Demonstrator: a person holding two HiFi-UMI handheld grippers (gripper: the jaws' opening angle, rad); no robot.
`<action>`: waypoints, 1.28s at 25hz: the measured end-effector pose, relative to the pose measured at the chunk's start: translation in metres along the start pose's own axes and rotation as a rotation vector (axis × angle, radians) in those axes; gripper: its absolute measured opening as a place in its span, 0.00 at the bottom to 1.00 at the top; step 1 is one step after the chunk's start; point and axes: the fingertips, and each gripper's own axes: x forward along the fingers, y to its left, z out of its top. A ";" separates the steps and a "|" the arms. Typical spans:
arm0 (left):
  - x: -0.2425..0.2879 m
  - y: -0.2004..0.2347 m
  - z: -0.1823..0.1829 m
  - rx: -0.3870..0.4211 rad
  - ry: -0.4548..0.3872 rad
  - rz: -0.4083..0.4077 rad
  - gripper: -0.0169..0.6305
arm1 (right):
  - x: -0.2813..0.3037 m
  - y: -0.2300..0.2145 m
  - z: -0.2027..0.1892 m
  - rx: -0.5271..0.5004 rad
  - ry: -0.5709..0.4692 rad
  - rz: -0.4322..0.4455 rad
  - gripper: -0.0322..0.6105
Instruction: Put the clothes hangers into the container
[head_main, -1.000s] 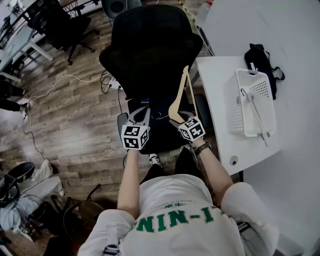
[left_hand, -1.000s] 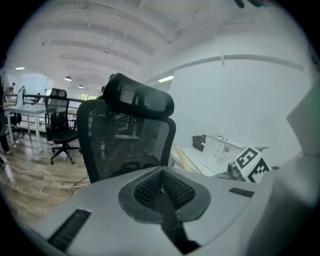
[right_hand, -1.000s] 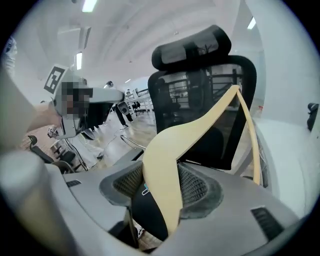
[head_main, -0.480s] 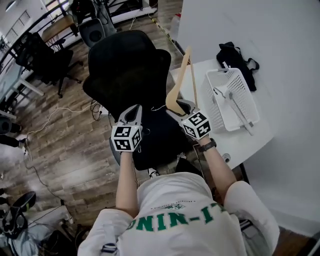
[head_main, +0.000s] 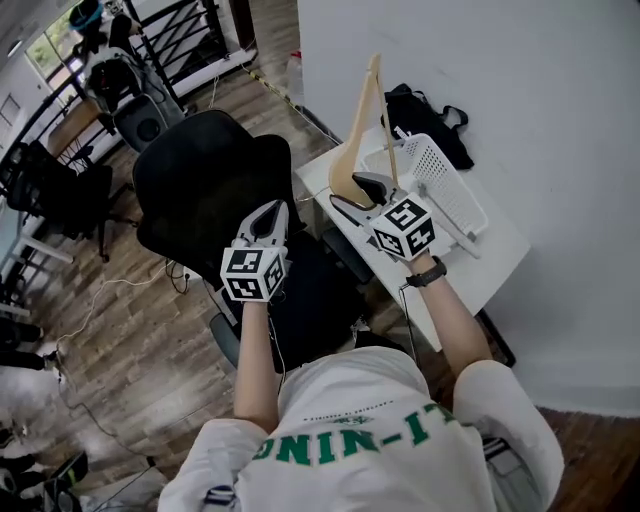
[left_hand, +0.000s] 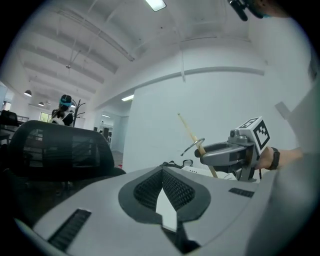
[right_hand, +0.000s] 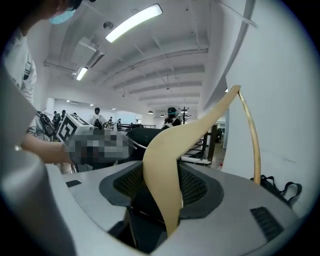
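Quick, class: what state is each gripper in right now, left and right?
Left gripper: closed, nothing between its jaws.
Right gripper: closed on the wooden hanger.

The hanger (head_main: 358, 130) in my right gripper (head_main: 357, 192) is pale, smooth wood with a soft sheen, and the gripper's shell is matt grey plastic. The container (head_main: 437, 172) is white perforated plastic; the chair (head_main: 200, 190) is black mesh cloth, the floor (head_main: 120, 330) worn wood plank
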 end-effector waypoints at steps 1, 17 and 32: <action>0.008 -0.007 0.004 0.006 -0.005 -0.021 0.04 | -0.006 -0.009 0.005 0.004 -0.004 -0.011 0.42; 0.091 -0.090 0.052 0.054 -0.080 -0.265 0.04 | -0.098 -0.113 0.022 0.098 0.228 -0.074 0.41; 0.132 -0.118 0.044 0.050 -0.054 -0.336 0.04 | -0.143 -0.125 -0.118 0.303 0.820 0.116 0.41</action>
